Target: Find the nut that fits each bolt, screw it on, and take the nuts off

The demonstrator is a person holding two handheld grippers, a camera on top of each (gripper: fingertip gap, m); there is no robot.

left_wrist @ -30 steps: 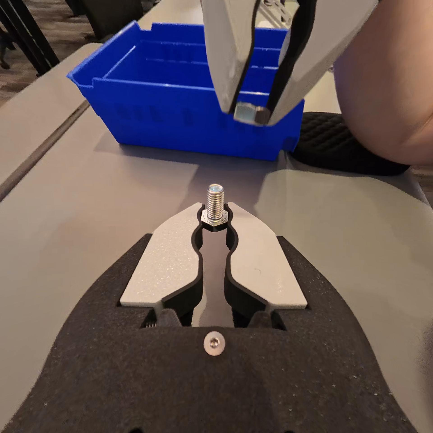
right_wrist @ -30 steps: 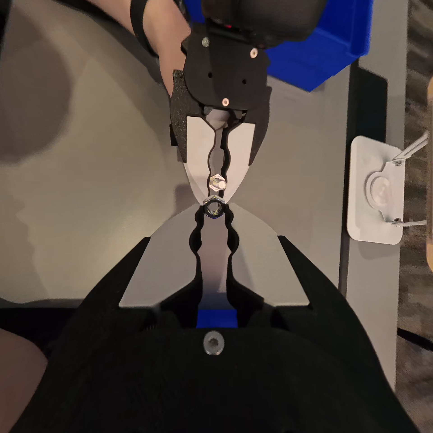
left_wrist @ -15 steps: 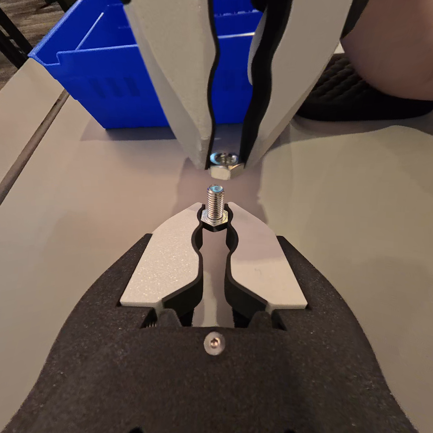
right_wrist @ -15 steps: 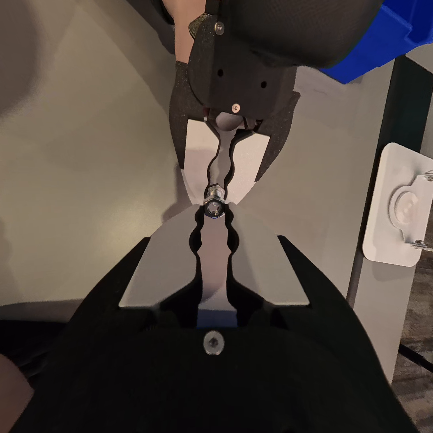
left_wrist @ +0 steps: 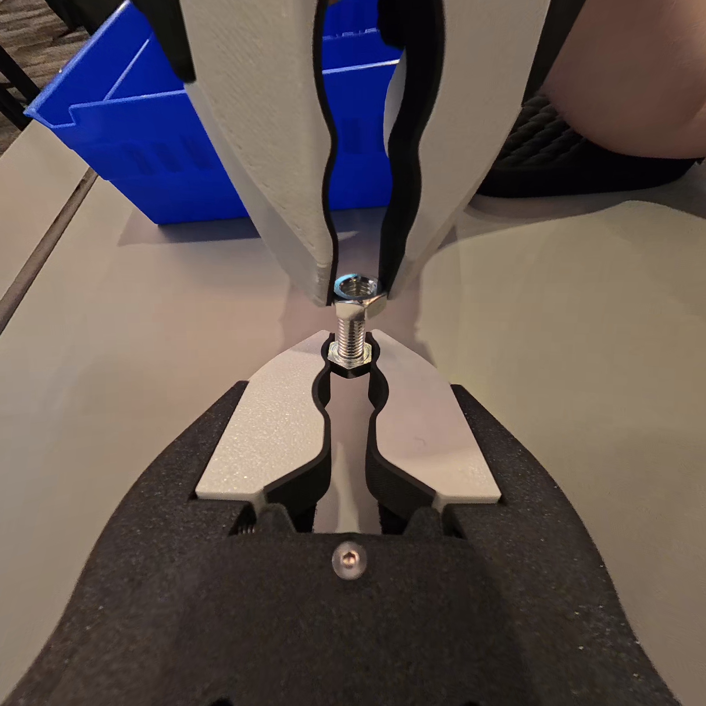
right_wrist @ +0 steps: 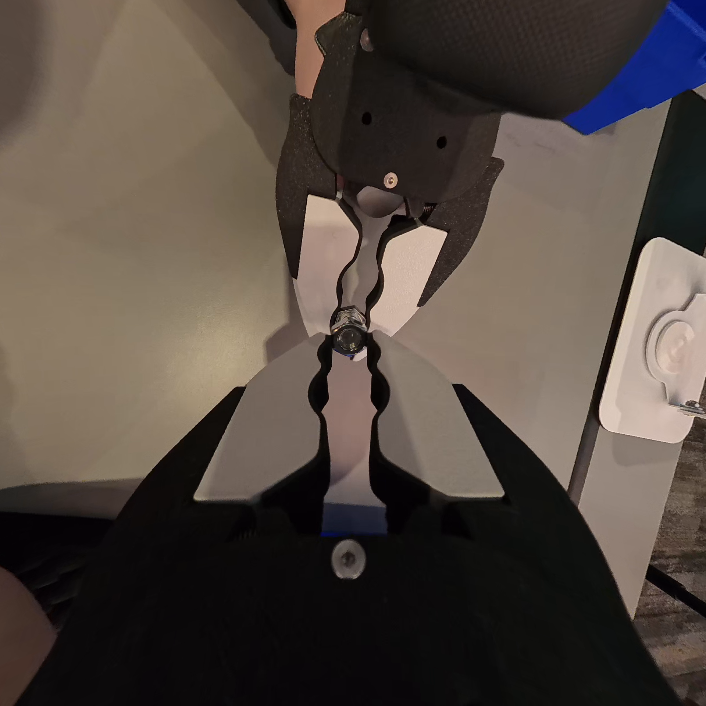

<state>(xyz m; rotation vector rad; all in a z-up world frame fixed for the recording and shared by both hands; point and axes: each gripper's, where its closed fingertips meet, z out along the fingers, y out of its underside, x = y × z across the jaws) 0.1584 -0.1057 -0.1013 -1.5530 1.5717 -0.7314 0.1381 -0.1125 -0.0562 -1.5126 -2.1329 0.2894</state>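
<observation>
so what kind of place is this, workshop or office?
Likely an office-type room used as a test bench: plain grey tables pushed together, a blue parts bin, carpet-like flooring at the edge. No shop machinery in view.

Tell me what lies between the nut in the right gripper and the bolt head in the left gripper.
Only the bolt's bare threaded shank lies between the nut and the bolt head, with nothing else there; the left wrist view shows it.

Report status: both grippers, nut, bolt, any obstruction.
Left gripper shut on bolt, shank upright. Right gripper shut on nut, seated on the bolt's tip. Blue bin behind, apart; nothing in the way.
</observation>
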